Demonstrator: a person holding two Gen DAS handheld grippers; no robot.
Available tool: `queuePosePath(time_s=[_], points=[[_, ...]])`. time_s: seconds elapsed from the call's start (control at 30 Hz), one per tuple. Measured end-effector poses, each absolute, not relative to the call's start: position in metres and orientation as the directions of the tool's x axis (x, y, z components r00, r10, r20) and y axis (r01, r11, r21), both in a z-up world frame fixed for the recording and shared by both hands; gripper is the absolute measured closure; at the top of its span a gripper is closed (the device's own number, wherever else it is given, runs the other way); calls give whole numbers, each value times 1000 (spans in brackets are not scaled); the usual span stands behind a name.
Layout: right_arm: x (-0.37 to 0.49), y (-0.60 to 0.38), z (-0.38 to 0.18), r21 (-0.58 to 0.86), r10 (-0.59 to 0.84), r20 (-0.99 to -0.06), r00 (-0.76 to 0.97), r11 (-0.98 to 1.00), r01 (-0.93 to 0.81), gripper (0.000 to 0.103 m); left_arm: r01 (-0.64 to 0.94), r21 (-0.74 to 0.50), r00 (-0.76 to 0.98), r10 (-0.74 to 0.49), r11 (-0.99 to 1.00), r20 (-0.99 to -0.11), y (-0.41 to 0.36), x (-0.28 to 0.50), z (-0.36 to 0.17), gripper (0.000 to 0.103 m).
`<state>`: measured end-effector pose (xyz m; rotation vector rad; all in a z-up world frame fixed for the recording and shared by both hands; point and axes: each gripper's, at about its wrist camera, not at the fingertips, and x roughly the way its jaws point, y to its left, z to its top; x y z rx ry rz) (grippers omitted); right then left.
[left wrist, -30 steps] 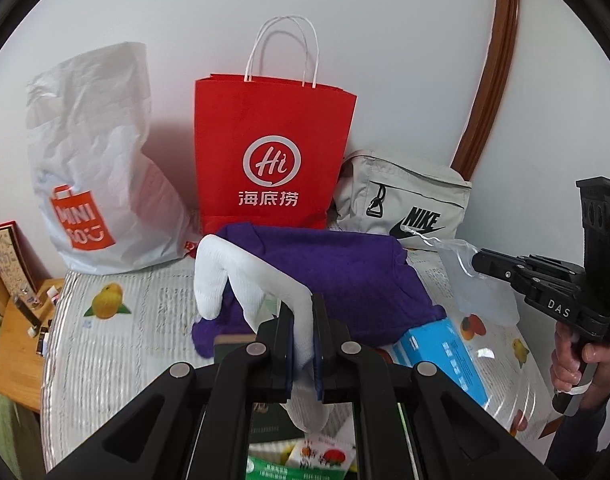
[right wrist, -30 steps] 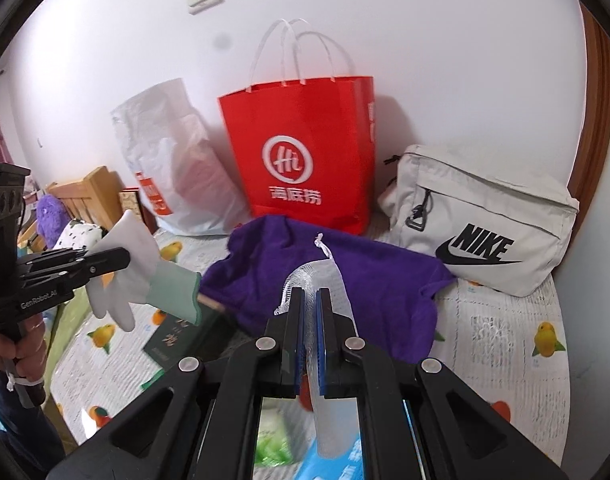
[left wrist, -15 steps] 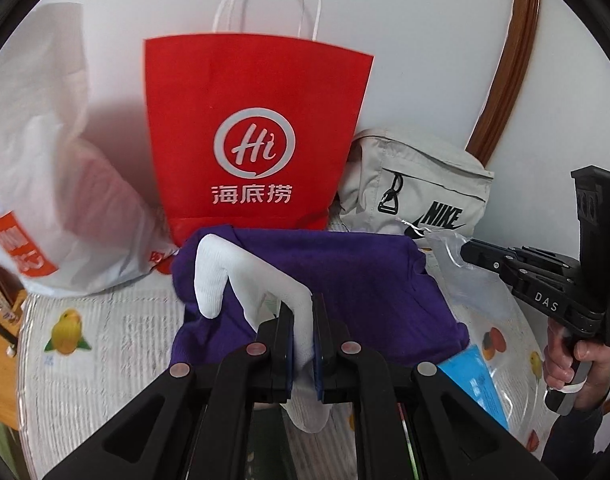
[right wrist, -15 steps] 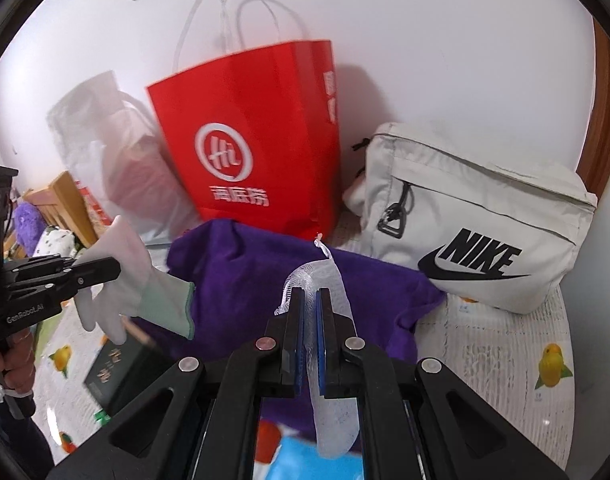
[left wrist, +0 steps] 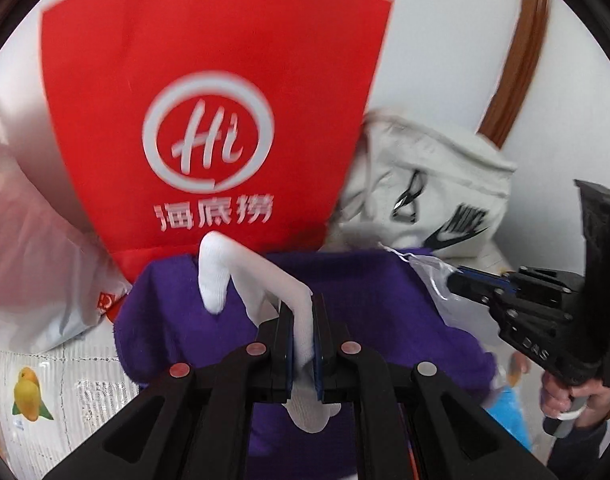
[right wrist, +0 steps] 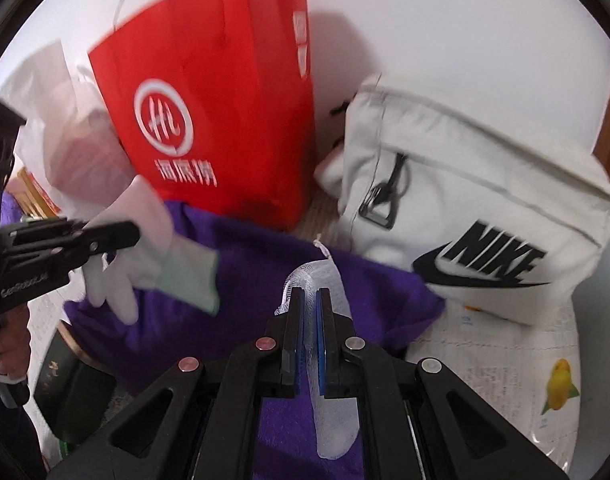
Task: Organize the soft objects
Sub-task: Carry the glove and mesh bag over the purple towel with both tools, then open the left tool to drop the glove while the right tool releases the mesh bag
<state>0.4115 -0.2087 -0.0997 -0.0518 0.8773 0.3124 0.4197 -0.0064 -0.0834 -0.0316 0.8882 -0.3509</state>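
Observation:
My left gripper (left wrist: 303,308) is shut on a white glove (left wrist: 215,276) and holds it above a purple cloth (left wrist: 369,304). In the right wrist view the glove (right wrist: 145,248) shows a pale green cuff, and the left gripper (right wrist: 125,234) holds it at the left. My right gripper (right wrist: 309,300) is shut on a clear white mesh bag (right wrist: 331,420) above the purple cloth (right wrist: 225,320). It also shows in the left wrist view (left wrist: 461,280) with the mesh bag (left wrist: 429,268).
A red paper bag (left wrist: 209,120) stands upright against the wall behind the cloth. A white Nike bag (right wrist: 465,220) lies to its right. A white plastic bag (left wrist: 33,248) is at the left. A dark box (right wrist: 69,392) lies on the fruit-print cover (right wrist: 505,360).
Both grippers have moved forward toward the red bag and the wall, each still holding its item. The red bag and Nike bag look larger now.

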Motion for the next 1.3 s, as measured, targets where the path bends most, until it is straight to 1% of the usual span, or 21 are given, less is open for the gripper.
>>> queuePosePath(time_s=[0.13,0.27,0.43,0.47,0.5,0.57,0.6,0.63,0.7,0.77,0.83,0.93,1.03,1.1,1.2,1.3], points=[[418,-204,-114,86,253,-781,571,949,-304,98,235,-154,537,-261,960,-802,1,435,-108,95],[424,-203,-121,101,262,-794,548,946,-307,97,196,-174,513,-252,965,-820,11,440,-116,95],[427,-203,-127,129,284,-807,519,941,-314,93,176,-166,499,-233,970,-834,12,442,-122,95],[426,-203,-127,129,282,-807,519,941,-312,92,174,-159,496,-226,972,-838,11,441,-122,90],[425,-204,-126,130,282,-806,520,942,-309,89,172,-154,494,-221,973,-841,9,442,-122,84],[426,-205,-126,139,289,-806,517,941,-310,78,154,-140,485,-198,978,-852,8,441,-121,53],[425,-207,-126,142,291,-804,518,941,-308,67,147,-135,488,-190,980,-852,7,441,-121,47],[424,-209,-125,145,293,-802,521,941,-305,60,143,-128,500,-183,981,-846,6,438,-119,43],[421,-211,-122,152,296,-798,525,942,-300,55,132,-121,511,-172,984,-842,6,433,-114,41],[417,-212,-117,161,305,-793,527,940,-300,55,113,-118,507,-159,987,-847,7,430,-111,32],[412,-213,-112,161,304,-791,531,940,-299,51,90,-102,510,-134,991,-850,9,423,-105,31],[401,-213,-103,159,301,-783,545,943,-292,49,78,-80,524,-109,994,-845,15,408,-95,31],[389,-212,-95,162,306,-780,545,941,-297,48,106,-90,587,-135,990,-798,20,383,-78,31],[377,-210,-90,160,305,-775,553,942,-296,48,105,-82,626,-130,991,-769,25,366,-68,31],[357,-206,-83,158,309,-770,558,940,-303,48,90,-59,629,-103,994,-770,29,344,-58,31],[331,-203,-72,154,315,-744,590,939,-307,48,39,-67,620,-76,997,-781,41,321,-52,31]])
